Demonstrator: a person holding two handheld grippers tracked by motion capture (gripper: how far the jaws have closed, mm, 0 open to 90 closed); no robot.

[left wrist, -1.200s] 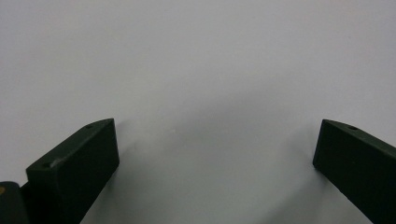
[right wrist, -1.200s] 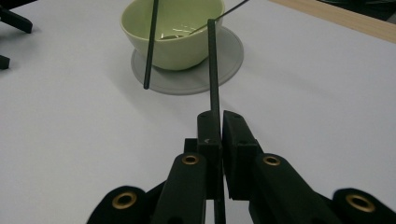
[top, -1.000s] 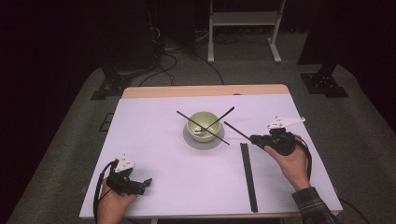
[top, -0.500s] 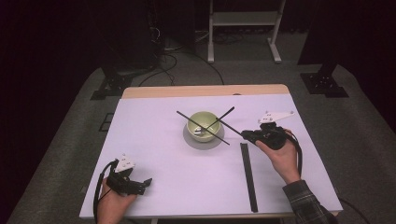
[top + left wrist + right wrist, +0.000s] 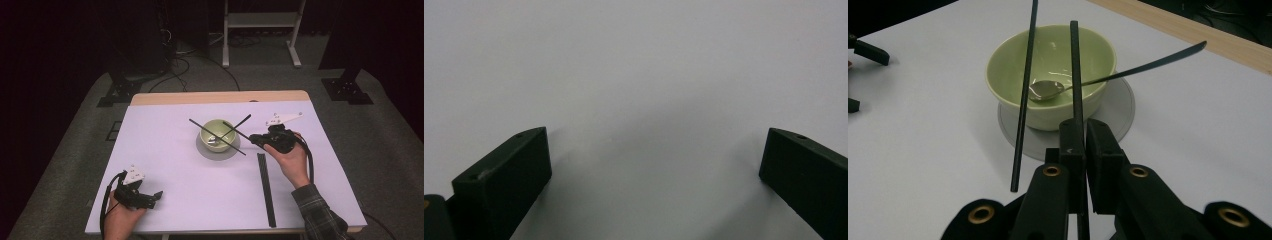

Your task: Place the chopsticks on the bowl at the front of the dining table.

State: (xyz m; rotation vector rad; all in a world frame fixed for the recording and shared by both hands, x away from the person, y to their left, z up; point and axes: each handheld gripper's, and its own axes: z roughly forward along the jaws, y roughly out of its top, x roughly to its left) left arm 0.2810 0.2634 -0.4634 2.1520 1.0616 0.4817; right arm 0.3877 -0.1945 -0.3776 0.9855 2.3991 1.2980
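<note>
Down at the worktop's near-left corner, the left gripper sat parked, jaws spread wide over bare white surface, gripping nothing; it looked to be waiting its turn. At the worktop's centre stood the pale green ceramic bowl on its flat grey round saucer. A metal spoon lay inside, and one thin black chopstick lay across the rim. Just right of the bowl, the right gripper had its jaws pinching the second thin black chopstick, tip poised above the bowl, likely to lay it beside its partner. A long black bar lay toward the near-right edge.
</note>
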